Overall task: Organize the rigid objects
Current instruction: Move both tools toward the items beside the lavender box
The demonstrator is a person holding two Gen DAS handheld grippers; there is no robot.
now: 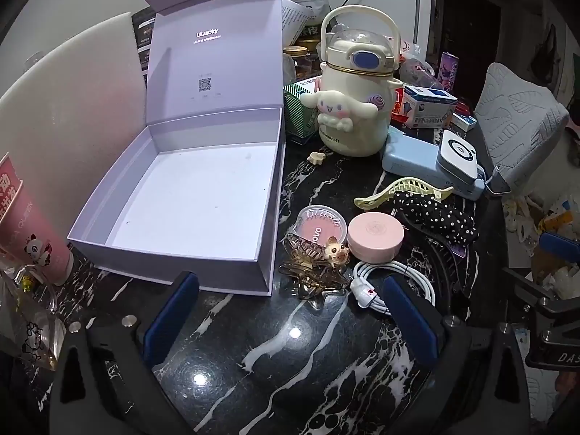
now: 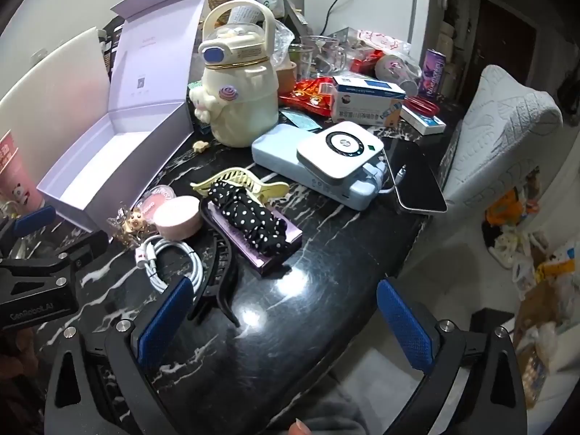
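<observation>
Both my grippers, left and right, hover over the black marble bench with fingers spread fully wide, holding nothing. An empty open box sits toward the bench's left edge. Just right of it lie a pink compact, a blush pan and clips. The compact looks light, stiff and smooth; I would pinch it across its round sides.
</observation>
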